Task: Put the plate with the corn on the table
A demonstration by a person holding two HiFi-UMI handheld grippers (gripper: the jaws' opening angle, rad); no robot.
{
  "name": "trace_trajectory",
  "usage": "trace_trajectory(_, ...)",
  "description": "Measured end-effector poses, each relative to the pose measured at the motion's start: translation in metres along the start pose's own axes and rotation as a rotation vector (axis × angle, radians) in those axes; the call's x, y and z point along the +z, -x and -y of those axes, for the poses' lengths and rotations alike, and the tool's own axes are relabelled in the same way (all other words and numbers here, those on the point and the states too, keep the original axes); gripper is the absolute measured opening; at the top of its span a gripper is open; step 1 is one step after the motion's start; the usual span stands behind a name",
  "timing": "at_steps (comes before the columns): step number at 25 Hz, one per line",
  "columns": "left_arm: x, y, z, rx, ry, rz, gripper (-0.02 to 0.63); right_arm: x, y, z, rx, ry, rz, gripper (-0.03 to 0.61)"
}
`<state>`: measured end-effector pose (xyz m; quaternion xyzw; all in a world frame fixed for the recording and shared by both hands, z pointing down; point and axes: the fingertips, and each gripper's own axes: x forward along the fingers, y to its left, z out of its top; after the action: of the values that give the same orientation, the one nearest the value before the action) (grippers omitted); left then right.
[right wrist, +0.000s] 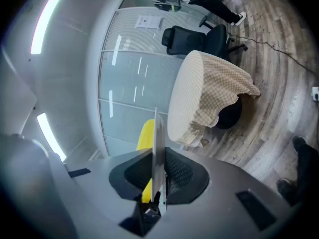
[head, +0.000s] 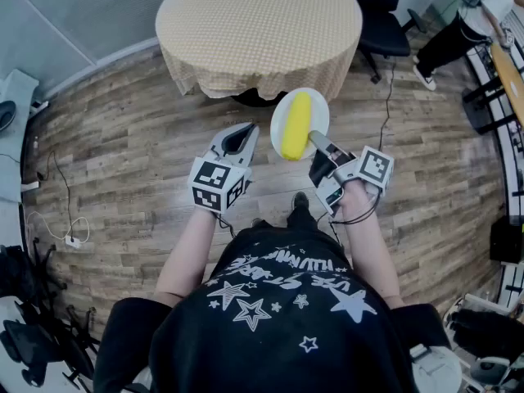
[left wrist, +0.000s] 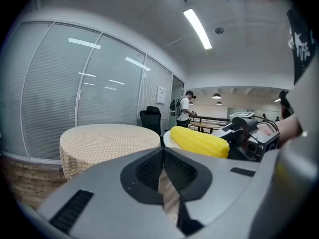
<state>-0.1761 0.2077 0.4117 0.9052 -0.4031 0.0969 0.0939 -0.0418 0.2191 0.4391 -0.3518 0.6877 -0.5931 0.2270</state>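
Note:
A white plate [head: 318,113] carrying a yellow corn cob [head: 296,125] hangs in the air just short of the round table [head: 258,23]. My right gripper [head: 316,142] is shut on the plate's near rim; in the right gripper view the plate [right wrist: 158,148] stands edge-on between the jaws, with the corn [right wrist: 145,134] behind it. My left gripper [head: 240,140] is shut on nothing, level with the plate and to its left. In the left gripper view the corn [left wrist: 200,141] lies to the right, beyond the table [left wrist: 104,138].
The table wears a beige checked cloth that hangs to near the wooden floor [head: 123,162]. A black office chair [head: 385,23] stands behind it to the right. Cables [head: 57,219] trail on the floor at left. A person [left wrist: 186,107] stands far off by other tables.

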Motion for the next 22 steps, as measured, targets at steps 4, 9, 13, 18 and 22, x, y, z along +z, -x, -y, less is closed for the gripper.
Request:
trace_trajectory(4, -0.001, -0.001, 0.002, -0.010, -0.001, -0.006, 0.008, -0.002, -0.001, 0.000, 0.000, -0.003, -0.003, 0.061)
trace_trajectory(9, 0.001, 0.003, 0.004, -0.008, 0.000, 0.001, 0.008, -0.007, 0.000, -0.001, -0.001, 0.000, -0.013, 0.061)
trace_trajectory(13, 0.002, 0.007, 0.002, -0.005, 0.004, 0.010, 0.008, -0.010, -0.003, -0.003, 0.004, -0.008, -0.011, 0.061)
trace_trajectory(18, -0.001, 0.017, -0.001, 0.003, 0.012, 0.013, 0.008, -0.019, -0.002, -0.005, 0.010, -0.008, -0.016, 0.061)
trace_trajectory(22, -0.002, 0.020, -0.004, 0.006, 0.024, 0.014, 0.008, -0.021, -0.003, -0.006, 0.010, -0.007, -0.016, 0.061)
